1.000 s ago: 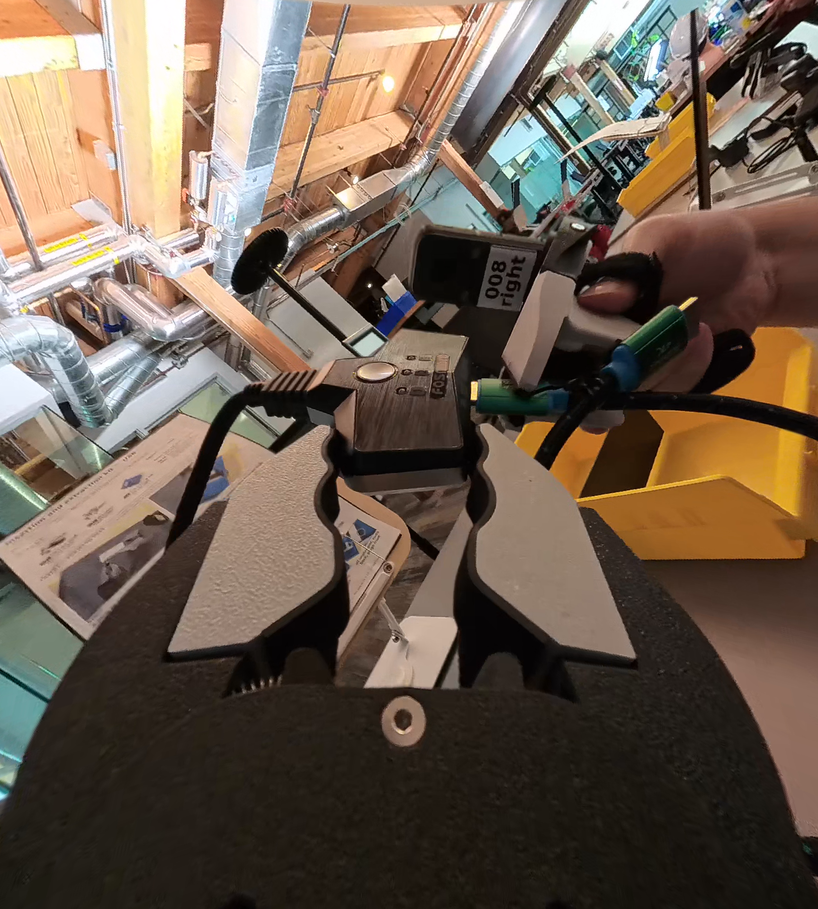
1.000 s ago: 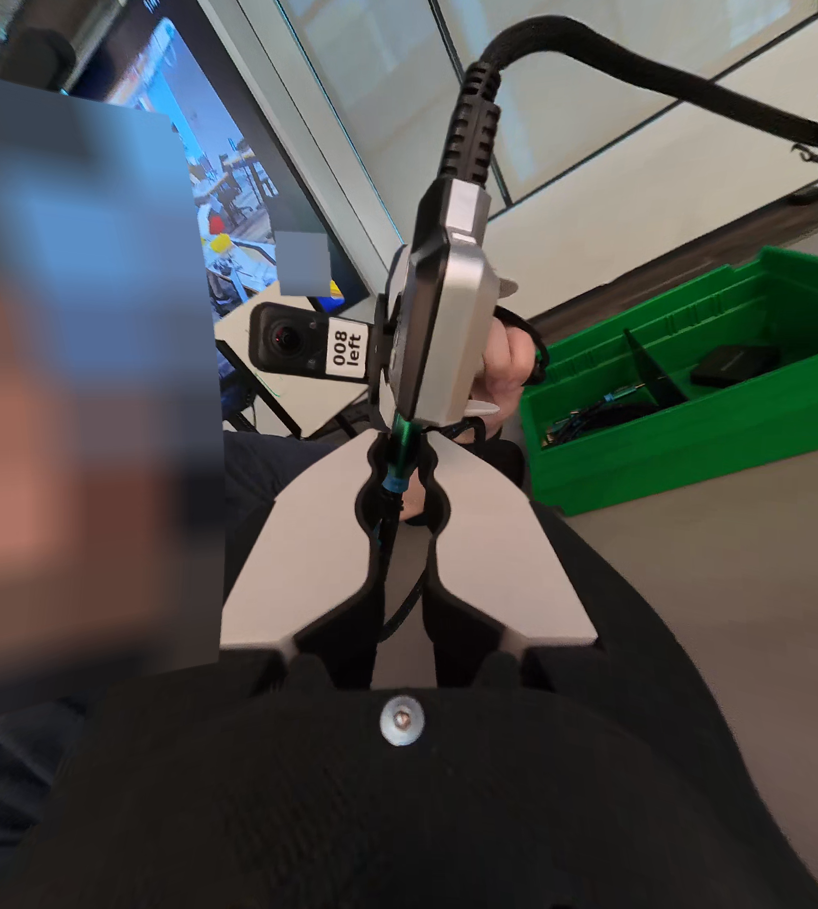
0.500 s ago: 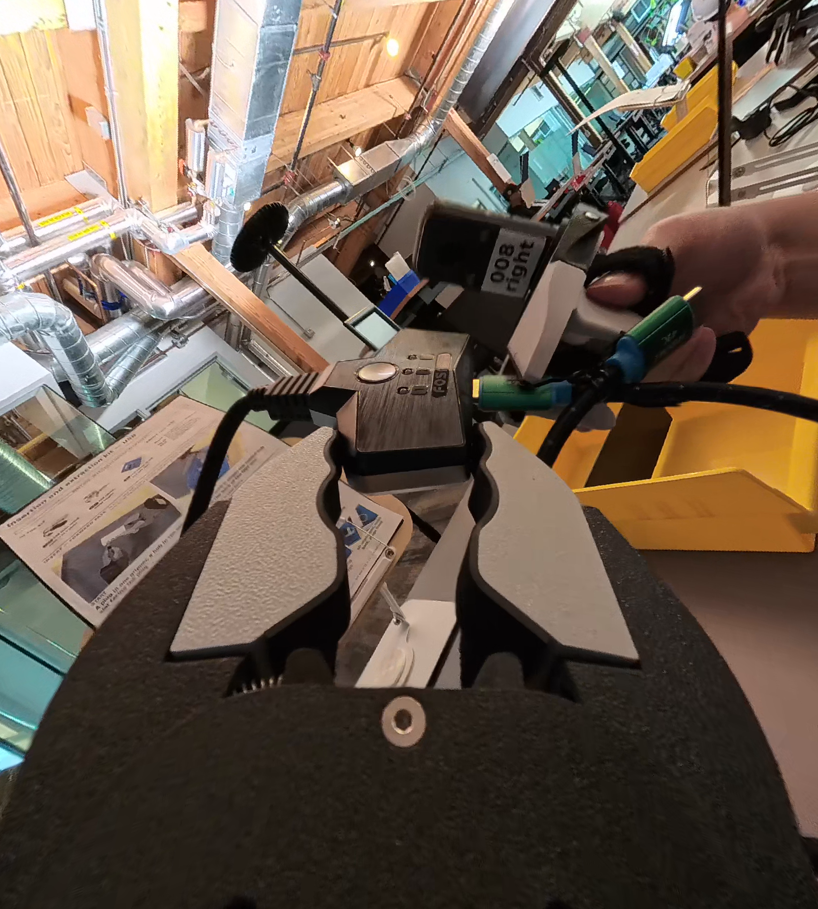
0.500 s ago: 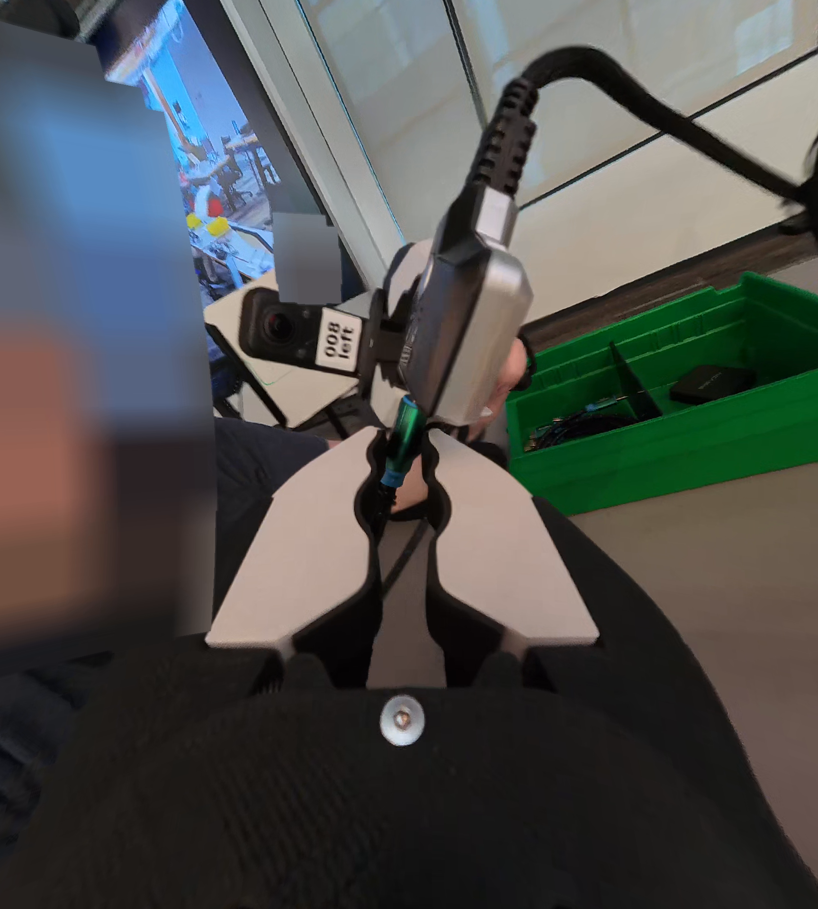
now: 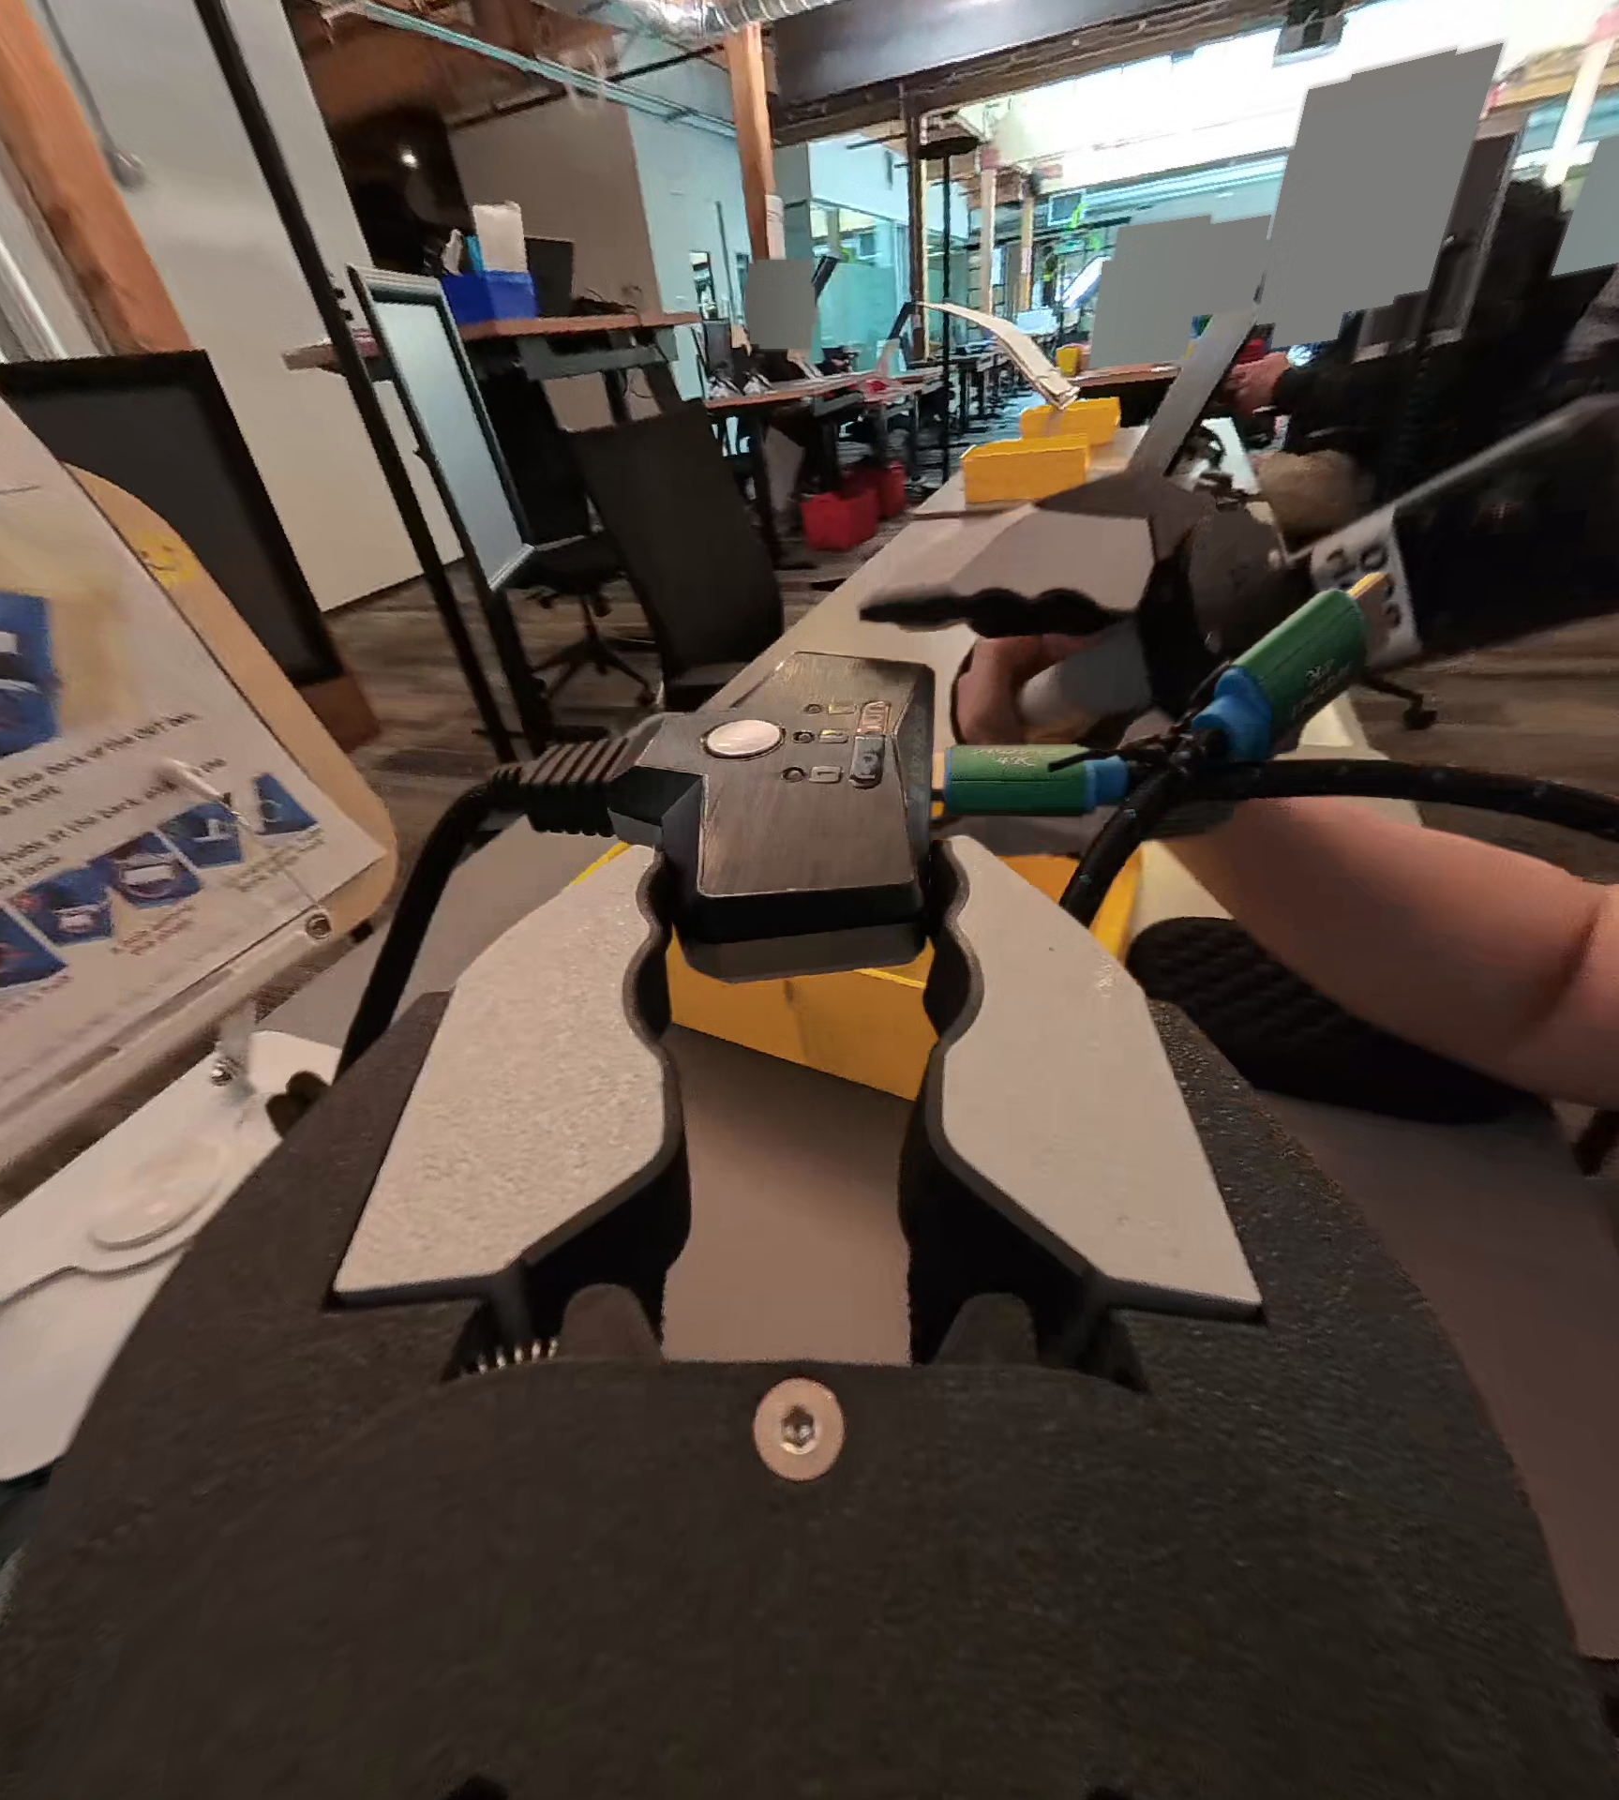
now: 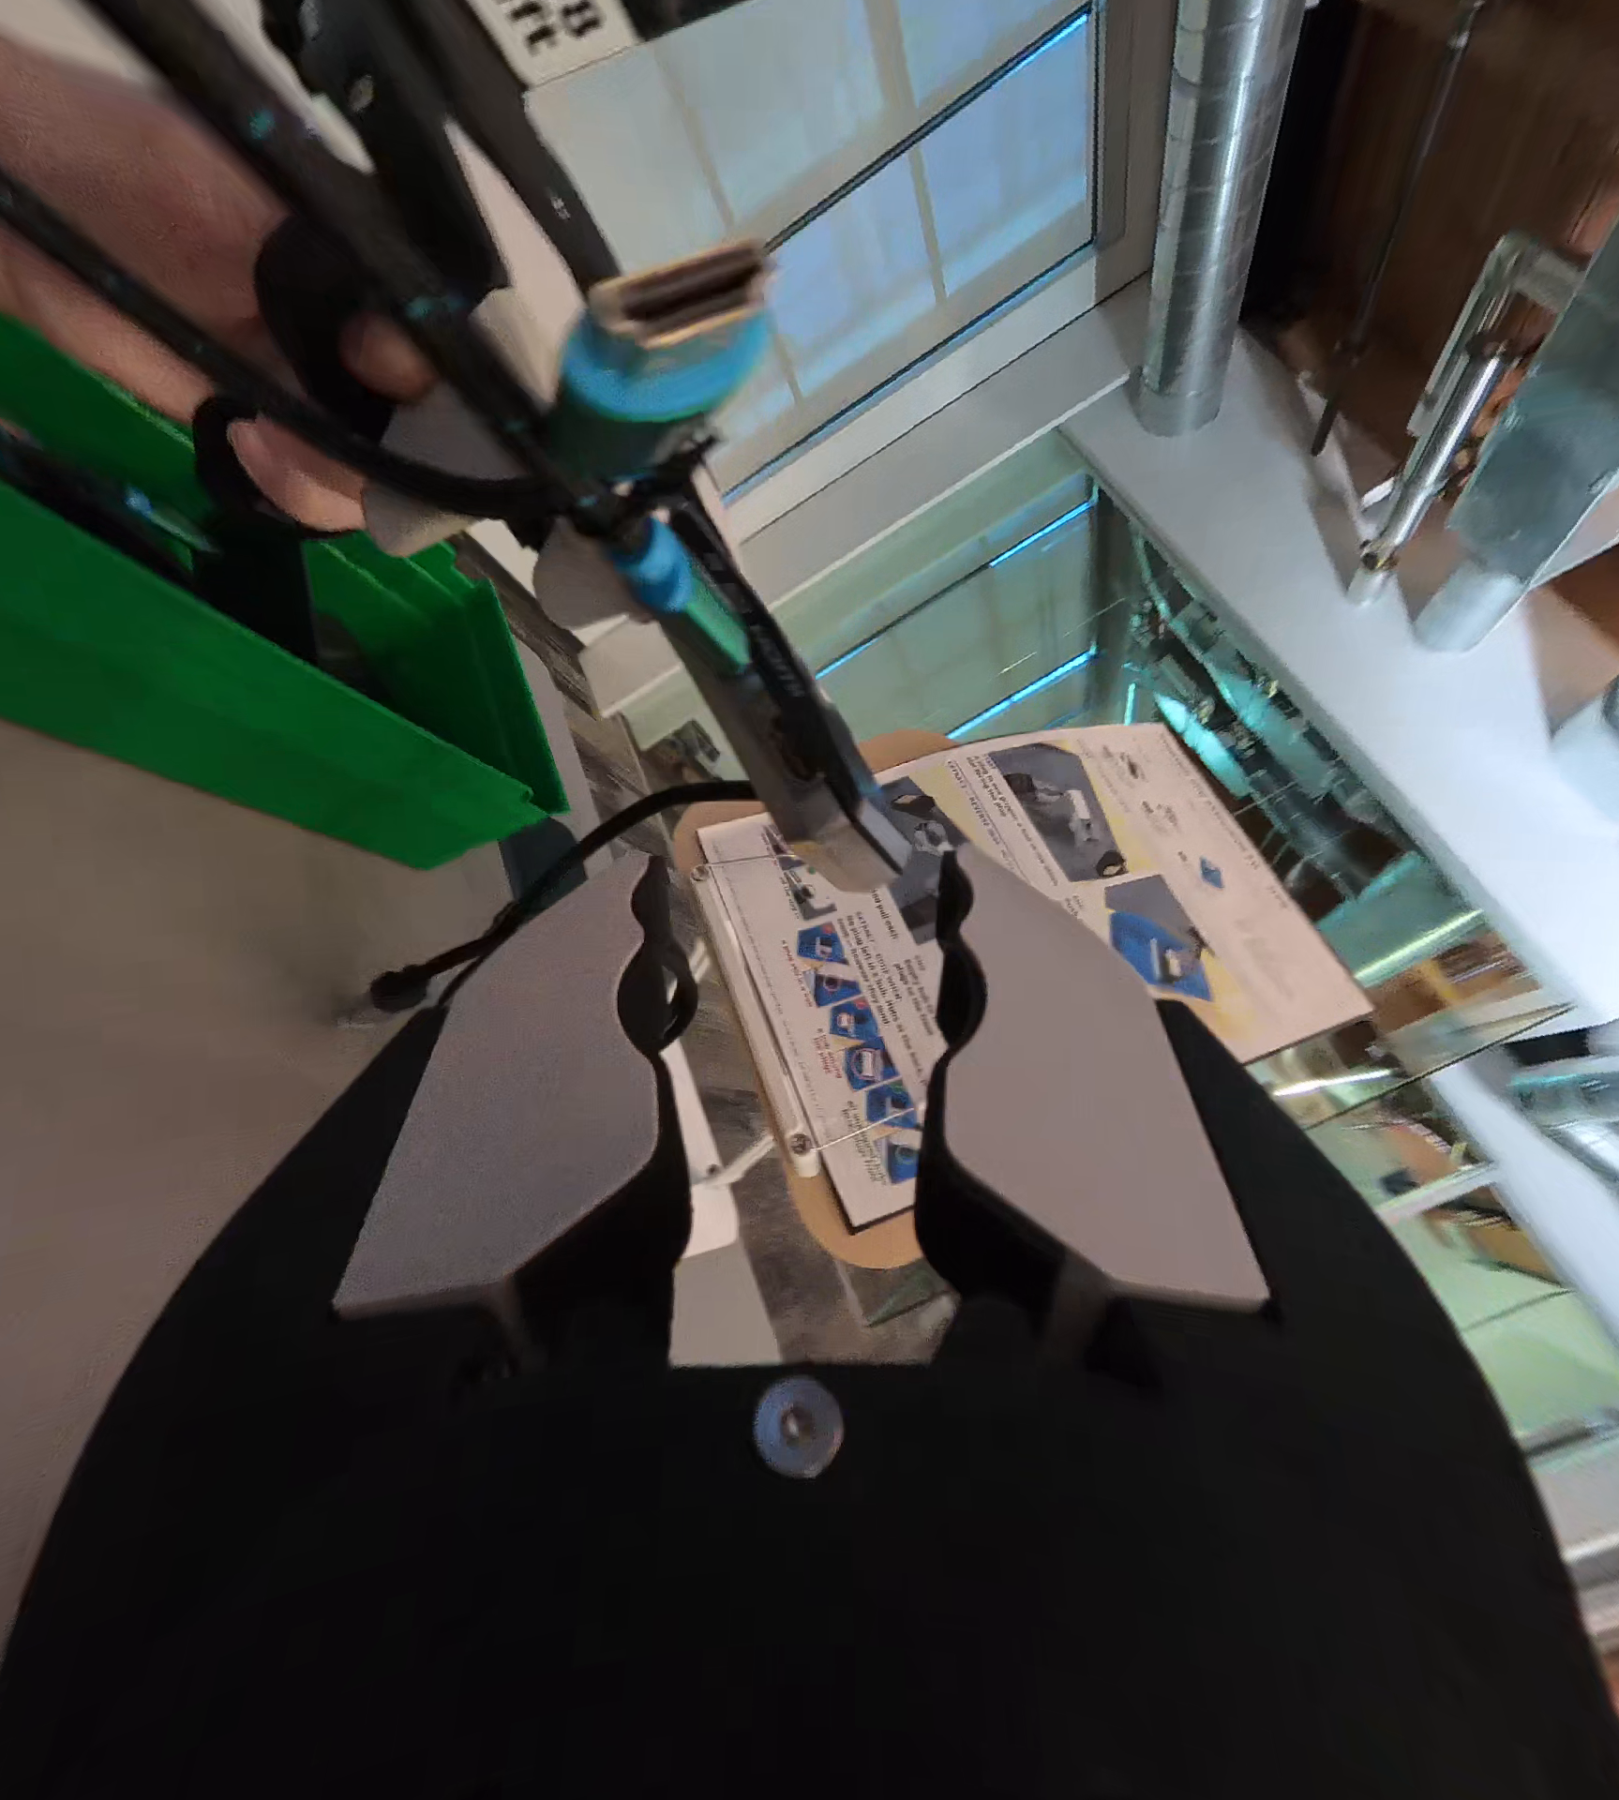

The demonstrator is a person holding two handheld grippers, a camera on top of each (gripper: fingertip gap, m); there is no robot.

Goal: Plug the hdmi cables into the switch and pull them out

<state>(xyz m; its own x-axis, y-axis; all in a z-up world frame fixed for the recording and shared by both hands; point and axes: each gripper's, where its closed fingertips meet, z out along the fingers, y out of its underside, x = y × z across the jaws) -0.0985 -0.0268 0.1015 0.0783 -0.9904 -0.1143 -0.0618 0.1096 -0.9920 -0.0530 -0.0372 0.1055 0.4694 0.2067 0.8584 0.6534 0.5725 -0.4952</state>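
Your left gripper (image 5: 795,877) is clamped on the near end of the HDMI switch (image 5: 805,779), a small black box with a brushed top, held up off the table over a yellow bin (image 5: 834,1013). Judged by its size it is light and rigid, so your hold on its flat sides suits it; the smooth casing could twist in the pads when a plug is pushed or pulled, so brace against that. A black cable (image 5: 552,789) enters its left side, and a green-and-blue HDMI plug (image 5: 1029,779) sits against its right side, seemingly seated in a port. A second green-and-blue plug (image 5: 1292,662) hangs free beyond it, tied to the first by their braided black cables (image 5: 1370,789), which look stiff and springy and will likely tug sideways. Your right gripper (image 6: 800,906) stands apart with nothing between its fingers, near the switch's edge (image 6: 815,779) in the right wrist view. Take each plug by its hard moulded body, never by the cable, and move it straight along the port's line, since the thin metal tip (image 6: 688,287) could bend or jam if levered.
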